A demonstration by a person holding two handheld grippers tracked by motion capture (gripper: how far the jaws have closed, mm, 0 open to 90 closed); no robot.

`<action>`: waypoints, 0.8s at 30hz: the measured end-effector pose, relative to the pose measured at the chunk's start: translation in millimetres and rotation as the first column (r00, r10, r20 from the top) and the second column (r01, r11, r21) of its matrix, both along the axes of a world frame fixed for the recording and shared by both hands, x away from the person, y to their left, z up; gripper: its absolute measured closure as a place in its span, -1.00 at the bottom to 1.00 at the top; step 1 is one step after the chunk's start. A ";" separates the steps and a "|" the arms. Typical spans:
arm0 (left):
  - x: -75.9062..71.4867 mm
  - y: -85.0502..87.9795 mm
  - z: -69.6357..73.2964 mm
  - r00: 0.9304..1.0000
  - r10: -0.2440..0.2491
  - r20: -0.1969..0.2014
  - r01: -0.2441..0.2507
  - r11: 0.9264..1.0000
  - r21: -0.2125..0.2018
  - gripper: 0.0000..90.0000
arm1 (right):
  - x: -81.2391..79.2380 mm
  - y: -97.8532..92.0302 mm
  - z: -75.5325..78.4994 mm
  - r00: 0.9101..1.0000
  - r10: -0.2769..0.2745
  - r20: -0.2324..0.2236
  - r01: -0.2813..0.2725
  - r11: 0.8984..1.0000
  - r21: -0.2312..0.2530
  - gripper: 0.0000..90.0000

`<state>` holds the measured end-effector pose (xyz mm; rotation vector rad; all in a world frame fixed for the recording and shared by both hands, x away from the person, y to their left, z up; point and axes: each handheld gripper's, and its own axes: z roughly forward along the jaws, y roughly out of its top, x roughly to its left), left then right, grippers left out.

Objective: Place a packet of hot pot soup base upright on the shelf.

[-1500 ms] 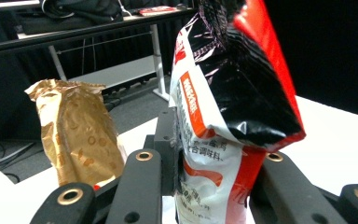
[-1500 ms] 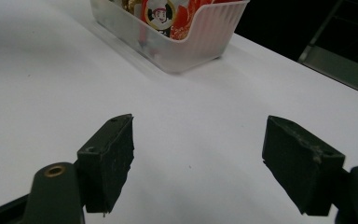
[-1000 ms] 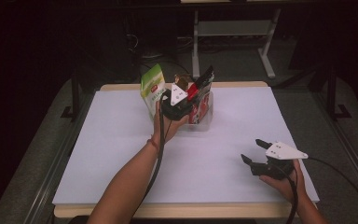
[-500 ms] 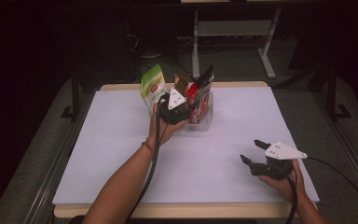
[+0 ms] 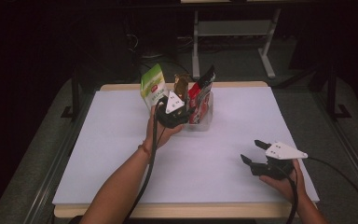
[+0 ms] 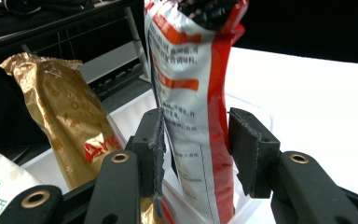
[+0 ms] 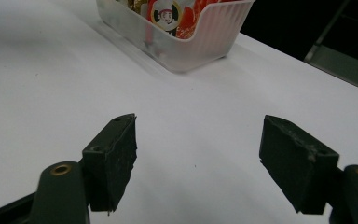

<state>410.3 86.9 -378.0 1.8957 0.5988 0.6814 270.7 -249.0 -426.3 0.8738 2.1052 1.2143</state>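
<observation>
Fingers (image 6: 254, 149) of left gripper (image 6: 196, 149) had just been opening, released around upright red-and-white packet (image 6: 191, 93), long axis 12-to-6; right gripper (image 7: 198, 158) open.

On the table (image 5: 98, 154) a bin (image 5: 205, 122) stands toward the far edge holding three upright packets (image 5: 200, 91), the left gripper (image 5: 179, 114) at its near side, the right gripper (image 5: 256, 154) well apart near the near-right corner.

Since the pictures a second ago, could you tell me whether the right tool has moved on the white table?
No. The right tool rests at the same spot near the white table's front right corner, jaws open and empty.
</observation>
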 end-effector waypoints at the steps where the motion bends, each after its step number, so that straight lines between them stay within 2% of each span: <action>1: -0.3 1.0 -0.4 1.000 -0.005 -0.006 0.005 1.000 -0.001 0.25 | 0.2 -0.3 -0.3 1.000 -0.002 -0.001 0.002 1.000 0.000 -0.41; 5: -1.7 4.4 -2.3 1.000 -0.016 -0.022 0.016 1.000 -0.008 0.25 | 0.5 -1.4 -0.4 1.000 -0.007 -0.001 0.007 1.000 0.000 -0.40; 11: -7.5 8.6 -1.3 1.000 -0.021 -0.010 0.021 0.999 0.025 0.16 | 0.1 -1.2 -0.2 1.000 -0.004 0.000 0.004 1.000 0.001 -0.40; 15: -10.8 13.8 0.7 1.000 -0.025 -0.007 0.025 0.999 0.028 0.12 | 0.4 -2.0 -0.4 1.000 -0.008 -0.002 0.008 1.000 0.009 -0.40; 19: -15.7 18.7 1.5 0.999 -0.036 -0.018 0.036 0.999 0.012 0.05 | 1.1 -1.6 -1.0 1.000 -0.007 -0.006 0.007 1.000 0.002 -0.39; 24: -22.4 26.9 2.6 0.999 -0.044 -0.024 0.044 0.998 0.034 -0.02 | 1.9 -2.4 -1.8 1.000 -0.019 -0.013 0.019 1.000 0.000 -0.39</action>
